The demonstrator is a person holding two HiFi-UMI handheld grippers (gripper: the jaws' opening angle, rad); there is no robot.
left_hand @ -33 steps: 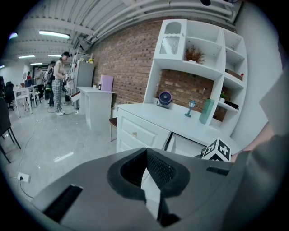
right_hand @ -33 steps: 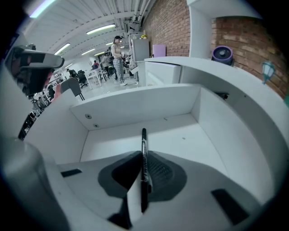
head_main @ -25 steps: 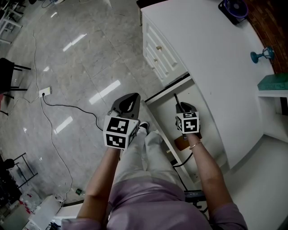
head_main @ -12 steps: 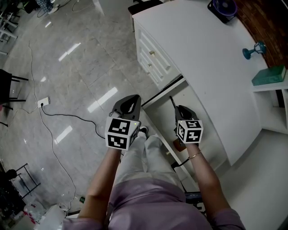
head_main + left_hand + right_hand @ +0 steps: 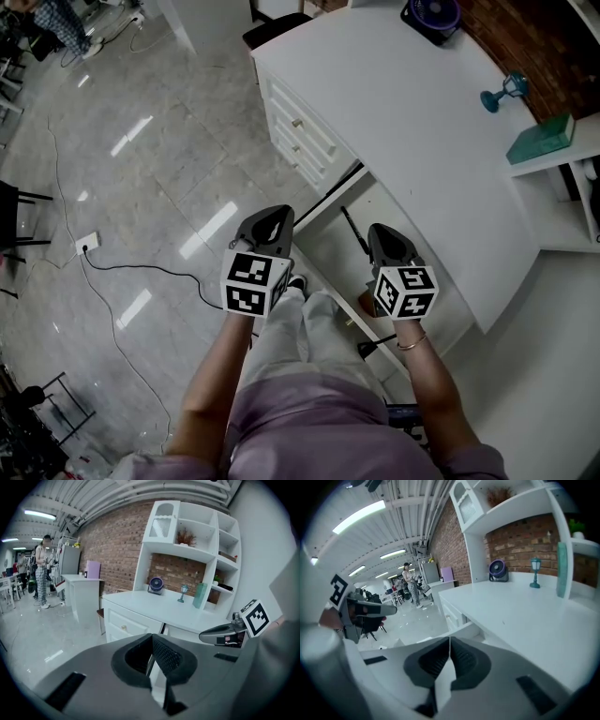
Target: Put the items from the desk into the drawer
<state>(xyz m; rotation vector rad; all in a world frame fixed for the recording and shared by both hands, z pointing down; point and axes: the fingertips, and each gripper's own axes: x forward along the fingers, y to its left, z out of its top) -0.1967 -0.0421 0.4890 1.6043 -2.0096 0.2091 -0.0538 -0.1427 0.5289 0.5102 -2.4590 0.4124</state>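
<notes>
On the white desk [image 5: 403, 122] stand a dark blue fan [image 5: 431, 14], a small teal lamp [image 5: 502, 91] and a teal book [image 5: 541, 139]. The fan [image 5: 498, 570], lamp [image 5: 535, 569] and book [image 5: 561, 569] also show in the right gripper view. Under the desk's near edge a white drawer [image 5: 323, 242] is pulled out, with a thin black stick-like thing [image 5: 354, 232] in it. My left gripper [image 5: 272, 216] hangs shut and empty over the floor, left of the drawer. My right gripper [image 5: 380, 231] is shut and empty above the drawer.
A bank of closed white drawers [image 5: 300, 131] fills the desk's left side. White shelves [image 5: 187, 531] rise behind the desk against a brick wall. A cable [image 5: 141, 267] runs across the glossy floor from a socket [image 5: 86, 244]. People stand far off [image 5: 42, 569].
The head camera has swung, so the desk and its items slid down and left in view. My right gripper has drawn back a little over the drawer. Both stay shut.
</notes>
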